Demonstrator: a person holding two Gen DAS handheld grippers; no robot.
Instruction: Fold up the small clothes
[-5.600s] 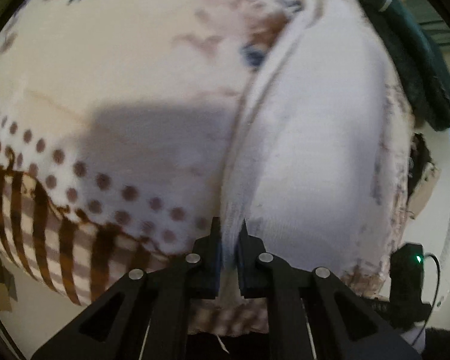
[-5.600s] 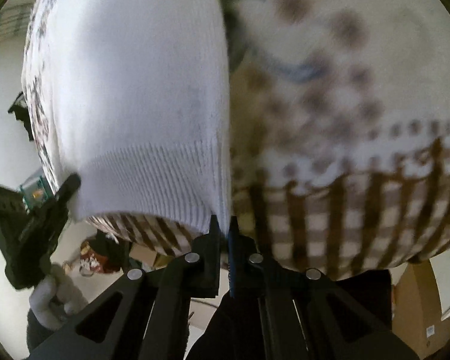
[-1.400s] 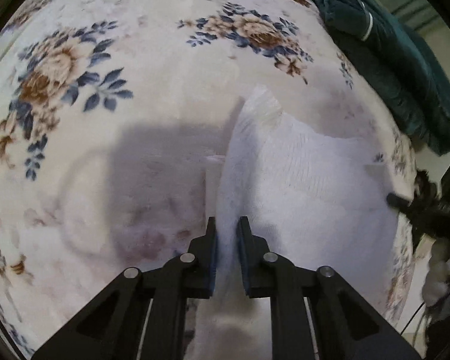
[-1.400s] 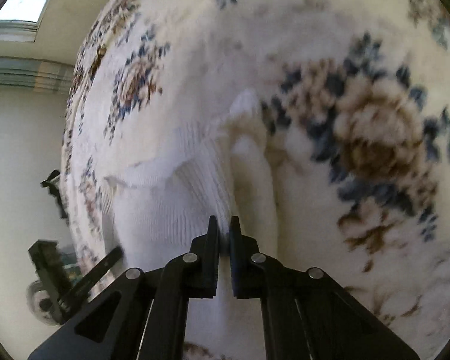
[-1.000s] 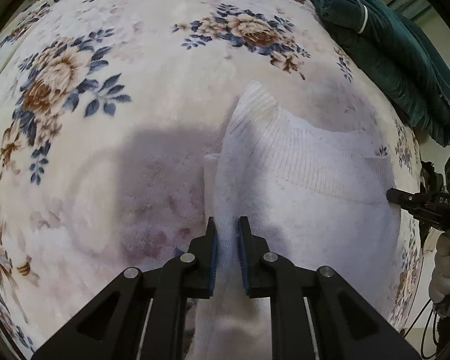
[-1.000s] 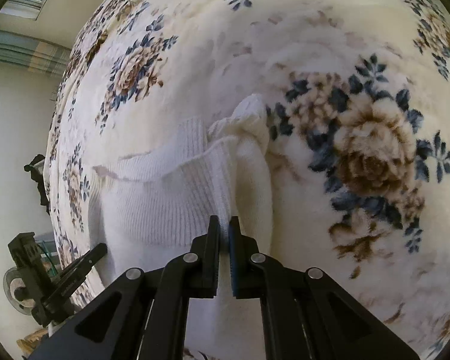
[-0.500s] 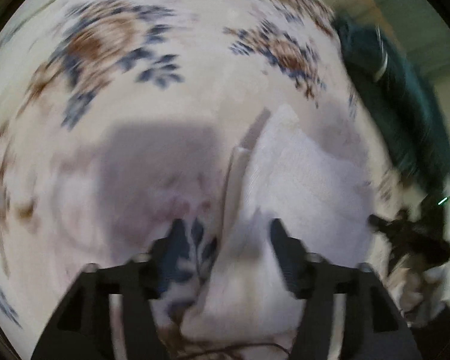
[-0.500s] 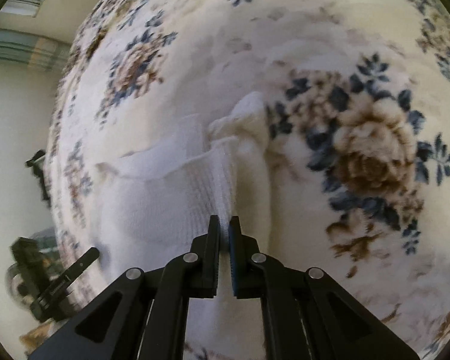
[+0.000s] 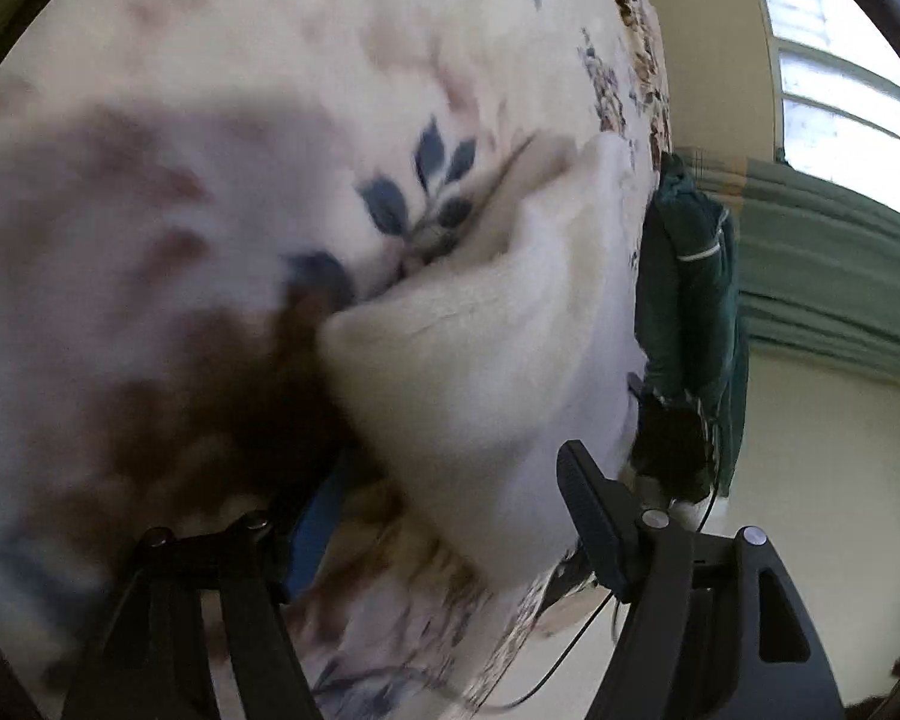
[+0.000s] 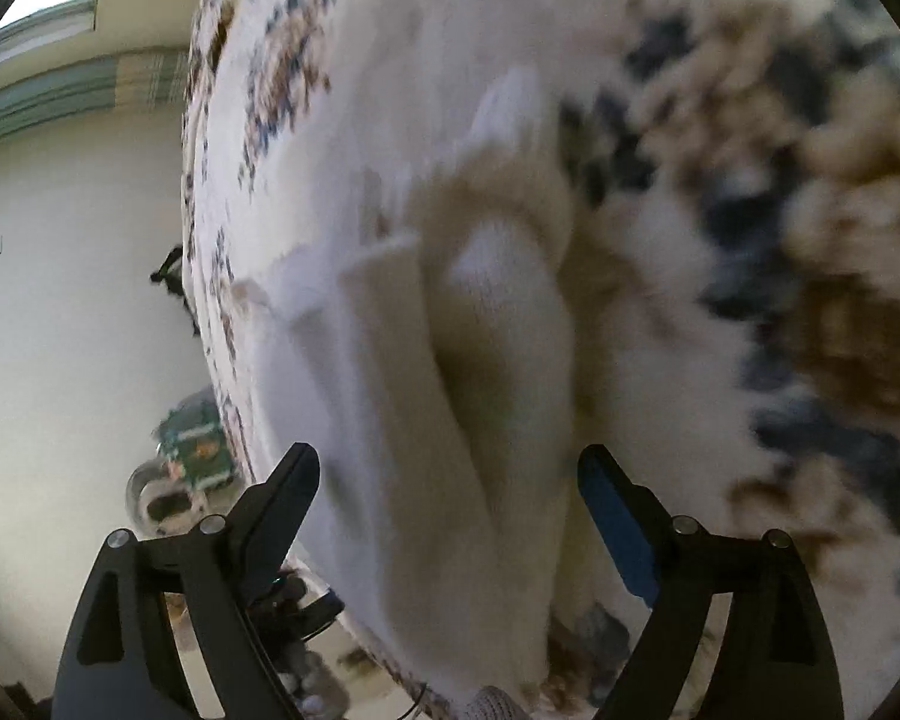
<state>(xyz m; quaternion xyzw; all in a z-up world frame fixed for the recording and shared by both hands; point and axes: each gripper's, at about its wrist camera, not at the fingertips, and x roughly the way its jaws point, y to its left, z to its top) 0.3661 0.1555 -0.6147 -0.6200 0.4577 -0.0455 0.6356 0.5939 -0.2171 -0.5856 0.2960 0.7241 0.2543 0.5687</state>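
Note:
A small white knitted garment [image 9: 498, 360] lies folded on the floral blanket [image 9: 210, 120]. It also shows in the right wrist view [image 10: 450, 360], with a ribbed edge turned over. My left gripper [image 9: 450, 480] is open, its fingers spread either side of the garment's near edge and holding nothing. My right gripper [image 10: 450, 480] is open too, low over the garment's other near edge, with the cloth lying between the spread fingers but not pinched. Both views are blurred.
A dark green garment [image 9: 684, 300] lies at the blanket's far edge beyond the white one. The blanket's edge [image 10: 210, 240] drops off to the left in the right wrist view, with a pale wall and small clutter beyond.
Both grippers have opened and let go of the white garment, which now lies folded on the blanket. Both cameras have tilted and dropped closer to the blanket.

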